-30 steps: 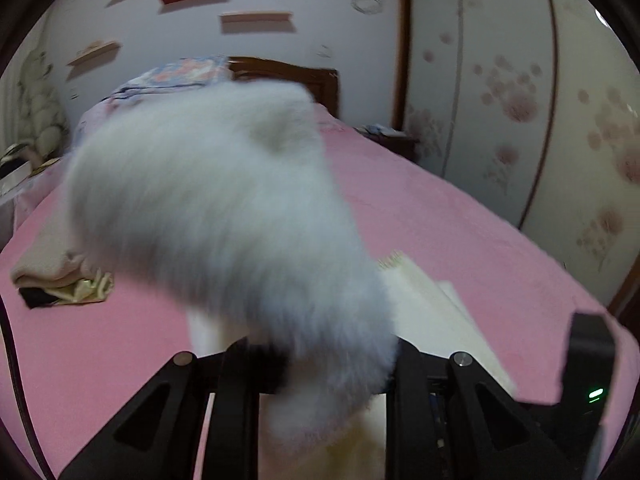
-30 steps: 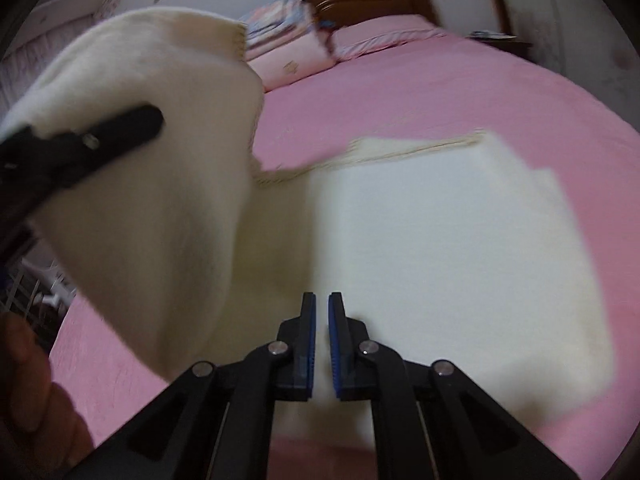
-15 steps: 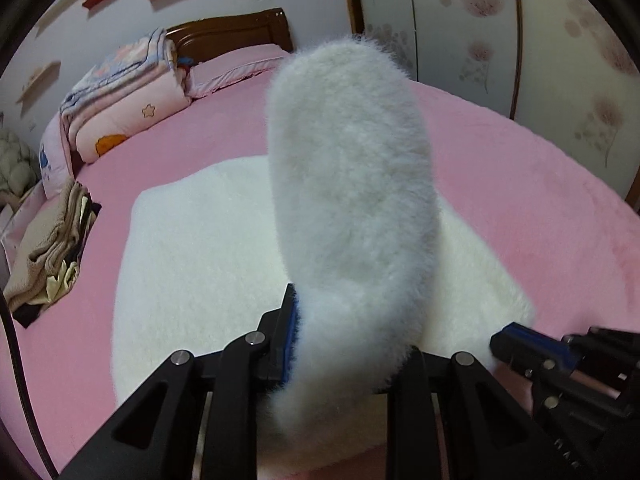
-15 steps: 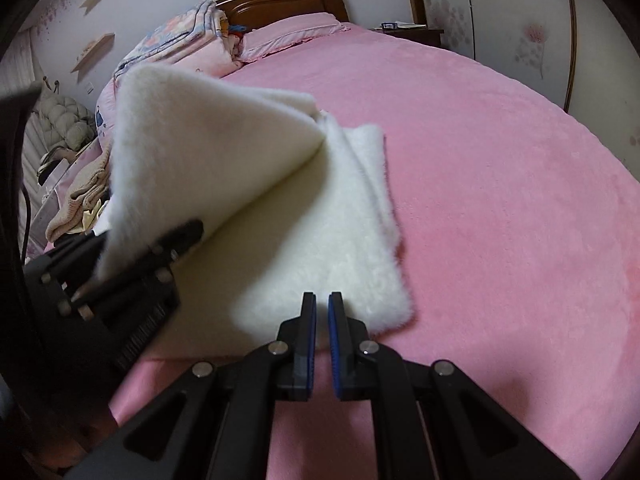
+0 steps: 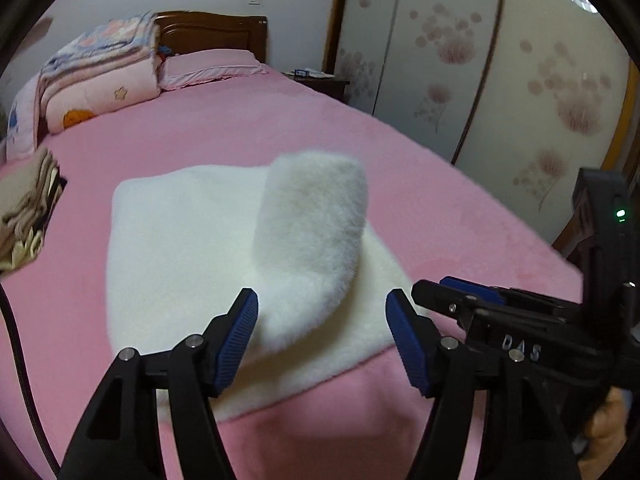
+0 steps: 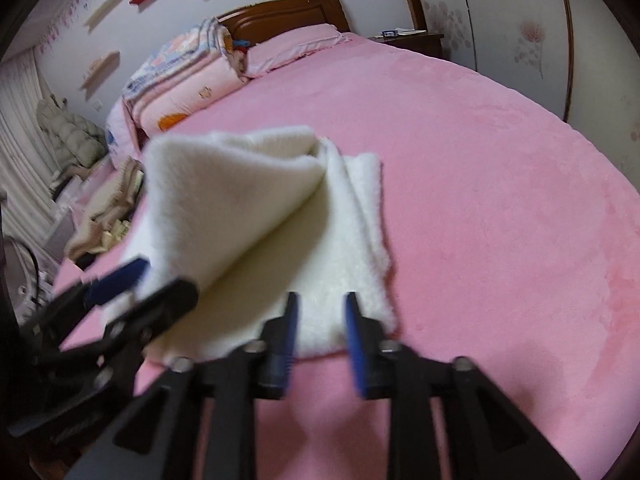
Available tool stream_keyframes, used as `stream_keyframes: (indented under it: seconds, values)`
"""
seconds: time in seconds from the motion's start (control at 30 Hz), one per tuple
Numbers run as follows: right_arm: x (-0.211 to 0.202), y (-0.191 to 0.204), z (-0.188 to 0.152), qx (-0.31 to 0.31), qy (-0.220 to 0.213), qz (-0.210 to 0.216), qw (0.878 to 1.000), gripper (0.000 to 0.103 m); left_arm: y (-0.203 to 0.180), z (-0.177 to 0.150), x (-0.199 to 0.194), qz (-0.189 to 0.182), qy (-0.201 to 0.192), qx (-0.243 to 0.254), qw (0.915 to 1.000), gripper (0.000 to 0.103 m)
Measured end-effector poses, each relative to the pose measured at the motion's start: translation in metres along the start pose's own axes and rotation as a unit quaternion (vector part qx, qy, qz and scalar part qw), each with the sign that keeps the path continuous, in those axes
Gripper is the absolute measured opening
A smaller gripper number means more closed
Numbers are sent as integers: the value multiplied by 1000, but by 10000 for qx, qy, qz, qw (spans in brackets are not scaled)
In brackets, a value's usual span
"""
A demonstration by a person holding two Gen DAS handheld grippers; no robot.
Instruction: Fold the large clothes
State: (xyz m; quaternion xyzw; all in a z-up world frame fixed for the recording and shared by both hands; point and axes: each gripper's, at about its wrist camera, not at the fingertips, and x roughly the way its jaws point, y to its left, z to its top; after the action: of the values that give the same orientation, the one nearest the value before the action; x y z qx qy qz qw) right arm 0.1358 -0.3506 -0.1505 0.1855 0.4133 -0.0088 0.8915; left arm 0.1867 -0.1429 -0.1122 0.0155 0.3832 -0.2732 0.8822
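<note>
A white fluffy garment (image 5: pixel 188 248) lies folded on the pink bed (image 5: pixel 280 128). One flap of it (image 5: pixel 316 224) stands up in a curl, just beyond my left gripper (image 5: pixel 322 336), which is open and holds nothing. In the right wrist view the same garment (image 6: pixel 272 216) lies ahead with its raised flap at the left. My right gripper (image 6: pixel 320 328) is open over the garment's near edge. The left gripper (image 6: pixel 120 300) shows at the left of that view, the right gripper (image 5: pixel 472 292) at the right of the left wrist view.
A stack of folded beige clothes (image 5: pixel 24 204) lies at the bed's left edge. Folded quilts (image 5: pixel 96 76) and a pillow (image 5: pixel 208 66) sit by the wooden headboard (image 5: pixel 212 34). Wardrobe doors (image 5: pixel 500 80) stand to the right, a nightstand (image 5: pixel 320 80) beside the bed.
My left gripper has opened and let go of the garment flap, which now droops towards the folded pile. My right gripper has opened from shut.
</note>
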Motion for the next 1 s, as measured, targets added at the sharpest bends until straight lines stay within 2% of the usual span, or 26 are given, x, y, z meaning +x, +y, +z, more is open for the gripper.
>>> stream_keyframes:
  seconds: [0.13,0.23,0.3,0.37,0.47,0.67,0.7,0.73,0.77,0.87,1.0]
  values:
    - [-14,9,22,-48,-70,276,9996,40,43,4,-35,103,-317,-805,9962,73]
    - [-22,24,39,-235,-135,312,9991,42,80,7,-45,483,-346,-1305,9897,73]
    - [-26,38,51,-410,-206,325,9984,47,101,8,-42,1005,-193,-1427,9845,73]
    - [-26,54,65,-598,-264,320,9973,50,118,6,-34,1347,-11,-1507,9794,73]
    - [-16,80,80,-949,-228,198,9950,56,132,1,-24,1478,145,-1623,9755,73]
    - [28,110,91,-1533,210,-391,9872,56,138,-5,5,1589,448,-1568,9737,73]
    - [37,111,89,-1647,352,-533,9843,53,137,-5,10,1606,475,-1524,9740,73]
    - [45,111,85,-1796,450,-658,9805,33,138,-3,15,1606,494,-1474,9747,73]
    - [51,108,81,-1914,509,-735,9774,21,137,-2,19,1611,513,-1438,9751,73]
    - [50,90,71,-1886,513,-857,9770,18,134,1,26,1543,518,-1377,9770,73]
    - [31,45,52,-1170,289,-664,9905,15,127,-2,33,1234,536,-1344,9818,73]
